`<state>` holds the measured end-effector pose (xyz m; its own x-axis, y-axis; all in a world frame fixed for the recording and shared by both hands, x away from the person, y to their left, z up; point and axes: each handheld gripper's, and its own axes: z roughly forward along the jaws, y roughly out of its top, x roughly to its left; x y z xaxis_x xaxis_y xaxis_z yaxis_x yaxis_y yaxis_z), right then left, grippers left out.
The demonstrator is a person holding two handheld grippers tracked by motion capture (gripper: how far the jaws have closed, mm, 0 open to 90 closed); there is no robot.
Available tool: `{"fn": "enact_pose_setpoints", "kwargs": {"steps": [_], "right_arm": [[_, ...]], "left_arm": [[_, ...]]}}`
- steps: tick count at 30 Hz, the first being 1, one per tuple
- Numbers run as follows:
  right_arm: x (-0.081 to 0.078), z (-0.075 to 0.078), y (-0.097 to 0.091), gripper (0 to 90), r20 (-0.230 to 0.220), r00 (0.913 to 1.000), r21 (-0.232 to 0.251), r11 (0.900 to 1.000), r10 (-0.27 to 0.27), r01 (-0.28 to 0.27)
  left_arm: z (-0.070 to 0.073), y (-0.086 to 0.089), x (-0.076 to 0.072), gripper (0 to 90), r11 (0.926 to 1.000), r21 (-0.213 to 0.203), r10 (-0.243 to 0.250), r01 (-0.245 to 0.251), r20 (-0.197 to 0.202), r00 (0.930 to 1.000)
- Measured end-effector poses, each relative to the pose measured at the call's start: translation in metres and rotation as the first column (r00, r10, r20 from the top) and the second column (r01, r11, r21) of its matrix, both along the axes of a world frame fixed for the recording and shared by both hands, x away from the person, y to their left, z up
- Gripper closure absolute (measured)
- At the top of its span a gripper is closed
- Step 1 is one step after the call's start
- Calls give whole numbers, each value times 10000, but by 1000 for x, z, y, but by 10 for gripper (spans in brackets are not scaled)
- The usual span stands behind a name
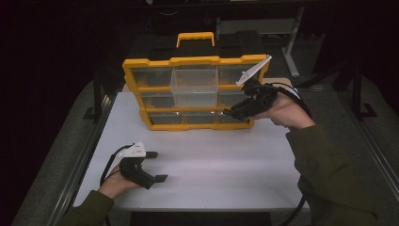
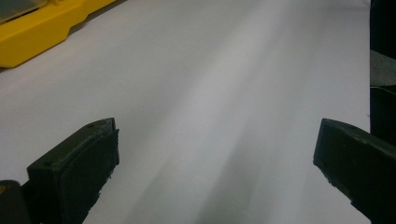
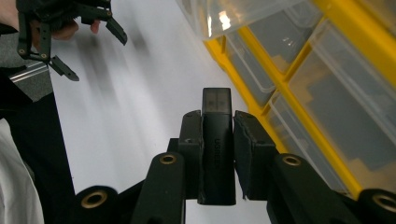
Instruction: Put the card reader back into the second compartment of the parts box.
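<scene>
A yellow organizer [image 1: 141,66] with clear drawers stands upright at the back of the white table [image 1: 226,165]. Its top middle drawer [image 1: 194,82] is pulled out toward me. In front of the organizer's lower right, my right gripper [image 1: 230,113] hangs above the table. In the right gripper view the right gripper [image 3: 217,126] is shut on a small black rectangular stick [image 3: 217,140], which pokes out past the pads toward the drawers [image 3: 261,70]. My left gripper [image 1: 157,166] rests low at the table's front left, open, with nothing between its fingers [image 2: 79,163].
A black case with a yellow handle [image 1: 195,40] sits behind the organizer. Metal rails [image 1: 77,169] run along the table's sides. A corner of the organizer [image 2: 42,28] shows in the left gripper view. The left gripper [image 3: 95,53] appears far off in the right gripper view.
</scene>
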<state>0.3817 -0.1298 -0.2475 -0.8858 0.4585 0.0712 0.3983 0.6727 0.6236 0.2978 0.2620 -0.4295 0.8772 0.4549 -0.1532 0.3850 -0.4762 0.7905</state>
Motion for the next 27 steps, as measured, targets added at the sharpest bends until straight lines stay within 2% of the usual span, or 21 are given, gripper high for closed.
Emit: {"fn": "enact_pose_setpoints", "kwargs": {"steps": [16, 27], "right_arm": [[4, 43, -8, 723, 271, 9996, 63, 10000, -77, 76], [9, 71, -11, 723, 469, 9988, 356, 9993, -110, 94]], "left_arm": [[0, 0, 0, 0, 10000, 2, -1, 1, -34, 10000], [0, 0, 0, 0, 10000, 26, 36, -36, -53, 10000]]}}
